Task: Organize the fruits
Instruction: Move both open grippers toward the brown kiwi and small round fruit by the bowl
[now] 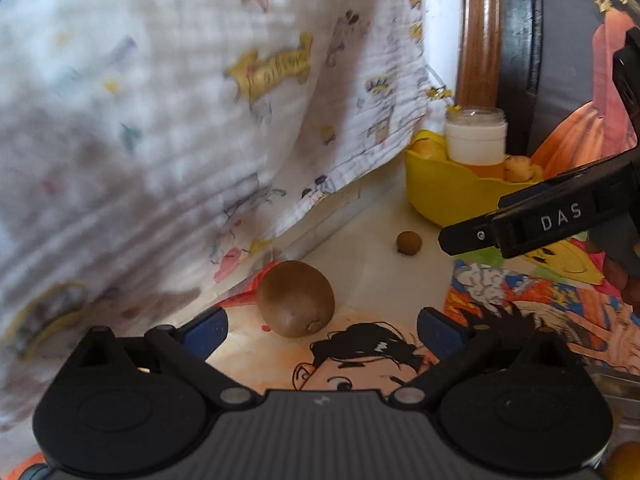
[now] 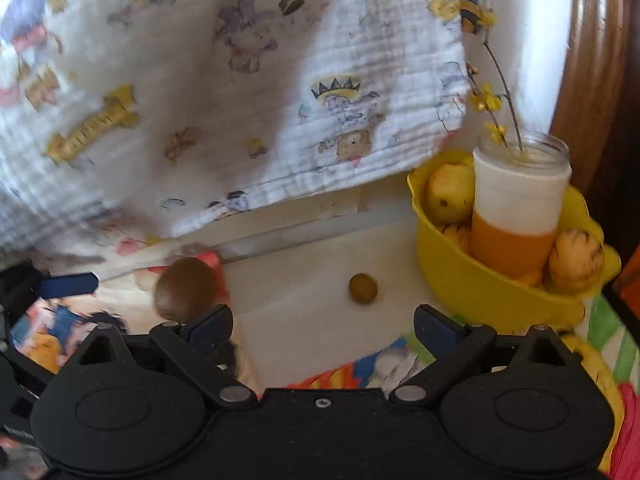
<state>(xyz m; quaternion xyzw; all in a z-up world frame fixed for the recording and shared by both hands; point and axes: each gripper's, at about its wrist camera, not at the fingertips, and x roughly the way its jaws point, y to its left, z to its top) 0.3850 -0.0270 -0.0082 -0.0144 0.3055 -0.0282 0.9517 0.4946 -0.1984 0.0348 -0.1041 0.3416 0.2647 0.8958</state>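
Note:
A brown kiwi (image 1: 295, 298) lies on the illustrated table cover just ahead of my open, empty left gripper (image 1: 322, 330). It also shows in the right wrist view (image 2: 185, 288), ahead and left of my open, empty right gripper (image 2: 323, 325). A small round brown fruit (image 1: 409, 243) (image 2: 362, 288) lies on a white patch between the kiwi and a yellow bowl (image 1: 448, 196) (image 2: 480, 296). The bowl holds yellow fruits (image 2: 576, 261) and a jar (image 2: 516, 216). The right gripper (image 1: 520, 224) reaches in from the right in the left wrist view.
A white printed cloth (image 1: 180, 120) (image 2: 240, 80) hangs over the back and left, close above the kiwi. A curved wooden frame (image 1: 480, 32) (image 2: 588, 80) stands behind the bowl. Yellow flower stems (image 2: 500, 96) stick out of the jar.

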